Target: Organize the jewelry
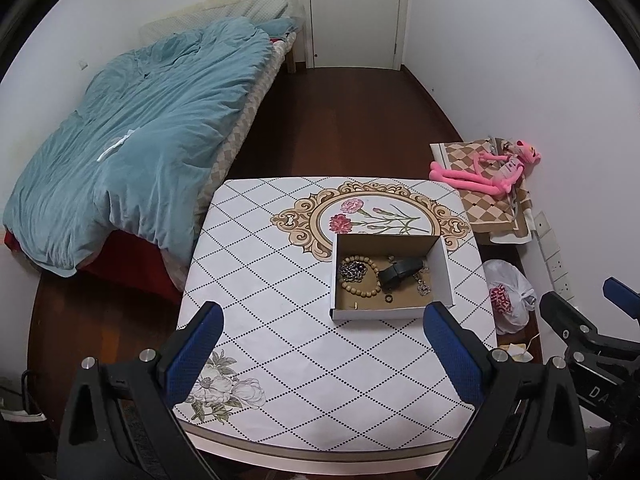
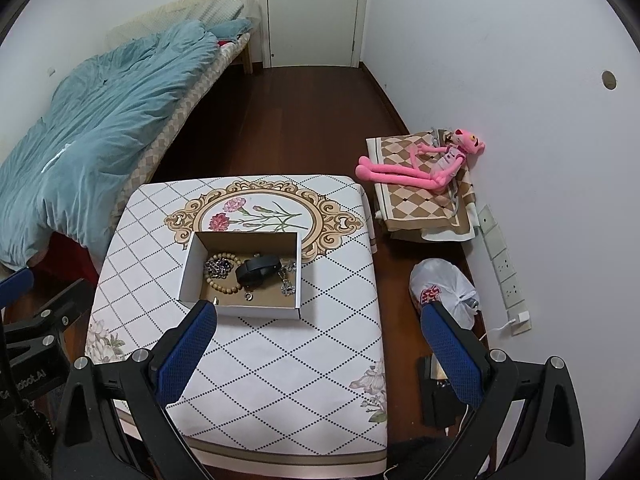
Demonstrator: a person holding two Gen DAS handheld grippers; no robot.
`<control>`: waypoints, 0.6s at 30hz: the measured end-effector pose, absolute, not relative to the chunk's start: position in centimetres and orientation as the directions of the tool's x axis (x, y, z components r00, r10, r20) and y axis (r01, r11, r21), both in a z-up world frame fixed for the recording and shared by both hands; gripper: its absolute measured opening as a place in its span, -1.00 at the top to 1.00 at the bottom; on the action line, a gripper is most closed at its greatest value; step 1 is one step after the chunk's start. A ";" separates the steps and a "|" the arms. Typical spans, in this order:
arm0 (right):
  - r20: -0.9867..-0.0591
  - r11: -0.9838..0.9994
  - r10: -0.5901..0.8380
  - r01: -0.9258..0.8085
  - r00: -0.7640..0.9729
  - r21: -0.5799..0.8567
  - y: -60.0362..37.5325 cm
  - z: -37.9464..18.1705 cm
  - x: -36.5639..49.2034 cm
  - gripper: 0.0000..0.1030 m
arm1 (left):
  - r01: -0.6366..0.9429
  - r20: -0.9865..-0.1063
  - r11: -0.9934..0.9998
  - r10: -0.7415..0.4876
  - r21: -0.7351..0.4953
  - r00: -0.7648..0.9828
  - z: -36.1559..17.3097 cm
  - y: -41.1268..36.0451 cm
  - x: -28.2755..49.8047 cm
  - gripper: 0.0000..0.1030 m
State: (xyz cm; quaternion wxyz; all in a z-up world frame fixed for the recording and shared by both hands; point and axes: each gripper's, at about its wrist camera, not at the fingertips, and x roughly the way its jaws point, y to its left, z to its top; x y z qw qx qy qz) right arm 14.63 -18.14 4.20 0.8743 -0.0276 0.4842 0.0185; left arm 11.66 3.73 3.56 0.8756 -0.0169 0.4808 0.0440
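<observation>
The shallow white cardboard box with a brown floor sits on the white diamond-patterned worktop, gathering a wooden bead bracelet, a silver chain and a black band inside it. Left tongs and right tongs hang spread wide and empty, short of the box, probably ready to reach in

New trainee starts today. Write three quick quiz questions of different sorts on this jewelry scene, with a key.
1. True or false: the box sits on the table.
2. What lies around the chain in the box? A) bead bracelet B) ribbon C) watch strap
3. Fill in: both the left gripper and right gripper are ____.

Key: 1 true; 2 A, the bead bracelet; 3 open.
</observation>
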 end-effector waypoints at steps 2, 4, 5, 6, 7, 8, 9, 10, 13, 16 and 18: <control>-0.849 0.998 0.006 -0.058 0.529 -0.029 -18.2 4.1 14.6 -1.00 | -0.094 -0.843 0.995 0.062 0.014 0.534 3.5 3.8 11.6 -0.98; -0.848 0.998 0.007 -0.058 0.530 -0.028 -18.2 4.1 14.6 -1.00 | -0.093 -0.844 0.995 0.065 0.018 0.532 3.3 3.8 11.6 -0.98; -0.849 0.998 0.006 -0.058 0.528 -0.029 -18.2 4.1 14.6 -1.00 | -0.093 -0.845 0.995 0.065 0.018 0.532 3.4 3.8 11.6 -0.98; -0.850 0.998 0.007 -0.058 0.527 -0.027 -18.2 4.1 14.6 -1.00 | -0.093 -0.846 0.996 0.064 0.017 0.530 3.2 3.8 11.6 -0.98; -0.850 0.998 0.008 -0.058 0.526 -0.027 -18.2 4.0 14.6 -1.00 | -0.094 -0.846 0.995 0.065 0.018 0.529 3.2 3.8 11.6 -0.98; -0.850 0.998 0.006 -0.058 0.526 -0.028 -18.2 4.0 14.6 -1.00 | -0.094 -0.846 0.995 0.066 0.018 0.529 3.2 3.8 11.5 -0.98; -0.850 0.998 0.006 -0.057 0.526 -0.029 -18.3 4.0 14.5 -1.00 | -0.094 -0.846 0.995 0.064 0.017 0.529 3.2 3.7 11.5 -0.98; -0.850 0.998 0.007 -0.058 0.527 -0.028 -18.2 4.0 14.5 -1.00 | -0.094 -0.847 0.995 0.065 0.017 0.528 3.2 3.7 11.5 -0.98; -0.851 0.998 0.006 -0.059 0.526 -0.029 -18.3 4.0 14.5 -1.00 | -0.091 -0.847 0.996 0.063 0.017 0.528 3.1 3.7 11.4 -0.98; -0.850 0.998 0.007 -0.058 0.526 -0.028 -18.2 4.0 14.6 -1.00 | -0.092 -0.847 0.996 0.061 0.014 0.528 3.1 3.8 11.4 -0.98; -0.851 0.998 0.008 -0.059 0.525 -0.028 -18.3 4.0 14.6 -1.00 | -0.093 -0.848 0.996 0.061 0.013 0.527 3.0 3.7 11.2 -0.98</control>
